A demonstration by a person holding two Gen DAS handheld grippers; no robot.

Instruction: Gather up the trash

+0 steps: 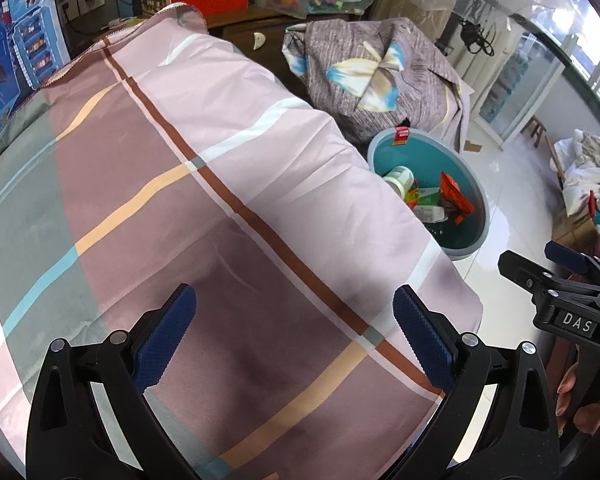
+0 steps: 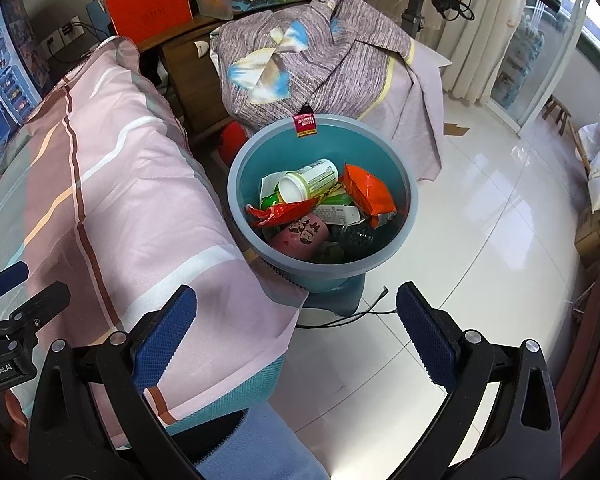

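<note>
Both claws, left claw [image 1: 294,334] and right claw [image 2: 296,334], gaped empty over bed [image 1: 148,200]. Trash, white bottle [image 2: 310,180] and orange wrapper [image 2: 370,196] included, lay in teal bin [image 2: 410,200] off bed's corner. Bedcover showed none left; collection looked near done.

A checked pink sheet [image 1: 228,184] covers the bed [image 2: 236,412]; the bin [image 2: 410,200] stands on the tiled floor [image 2: 480,280].

Teal bin [image 2: 404,184] upright on floor beside bed, w/ white bottle [image 2: 310,180], orange wrapper [image 2: 370,194], pink cup [image 2: 300,236] inside.
</note>
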